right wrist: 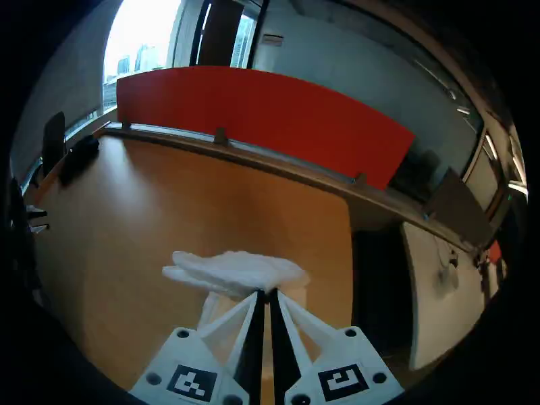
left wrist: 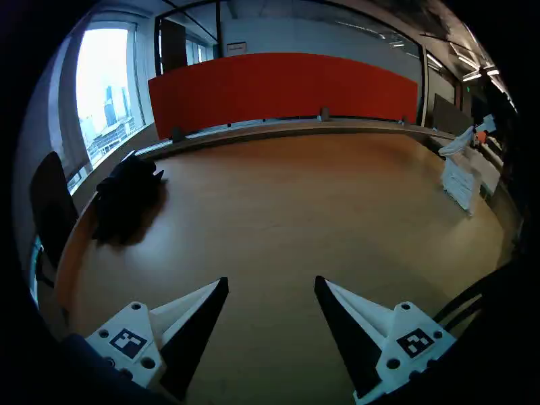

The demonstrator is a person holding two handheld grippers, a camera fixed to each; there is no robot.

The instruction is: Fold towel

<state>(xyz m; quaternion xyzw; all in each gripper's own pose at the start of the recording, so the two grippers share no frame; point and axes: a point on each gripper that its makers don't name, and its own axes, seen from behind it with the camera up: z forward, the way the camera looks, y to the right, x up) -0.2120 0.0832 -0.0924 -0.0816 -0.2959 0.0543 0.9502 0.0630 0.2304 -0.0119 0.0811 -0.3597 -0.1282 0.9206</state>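
the fold looks barely begun, at the pick-up stage. the right gripper has its fingers drawn almost together, pinching the near edge of the white towel, which bunches at 12 o'clock from the tips over the wooden table. the left gripper gapes wide and holds nothing, with a dark bundle at its 10 o'clock. next, i judge, the left needs to take a second edge so the cloth can spread flat. both grippers point forward and slightly down, toward the red partition.
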